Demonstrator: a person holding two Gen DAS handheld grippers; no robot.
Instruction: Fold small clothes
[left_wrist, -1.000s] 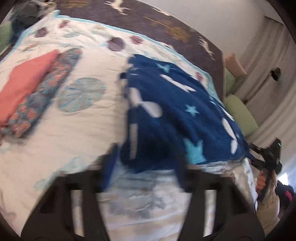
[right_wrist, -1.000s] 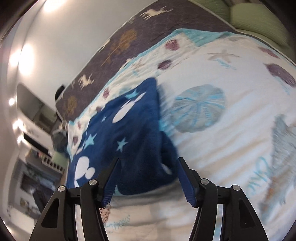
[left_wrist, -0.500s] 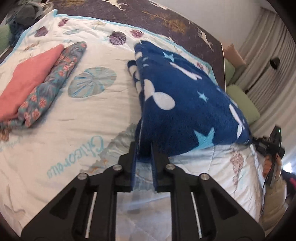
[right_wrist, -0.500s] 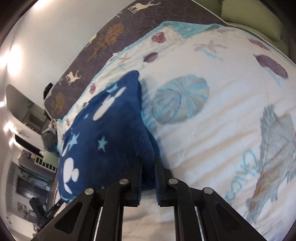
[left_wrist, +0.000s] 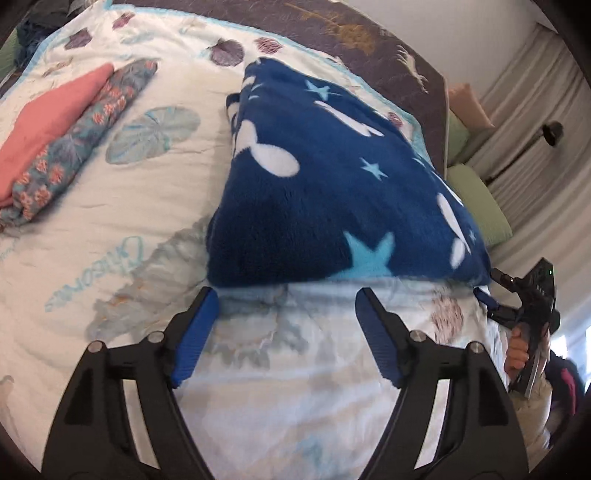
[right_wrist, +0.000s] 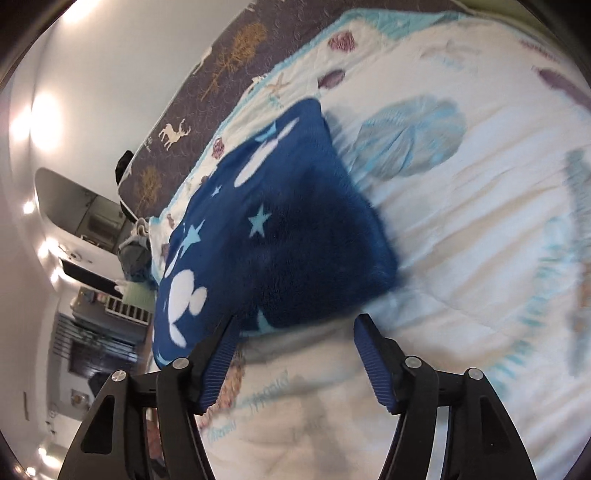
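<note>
The dark blue starry fleece blanket (left_wrist: 332, 192) looks soft and fuzzy; the white quilted cloth bedspread (left_wrist: 147, 206) looks smooth and matt

Bare quilt (left_wrist: 155, 206) separates blue blanket (left_wrist: 332, 192) from folded pile (left_wrist: 62, 140).

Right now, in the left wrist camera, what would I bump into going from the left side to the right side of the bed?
Folded pink cloth → flowery folded cloth → fluffy blue garment with stars → green pillow → the right gripper held in a hand.
</note>
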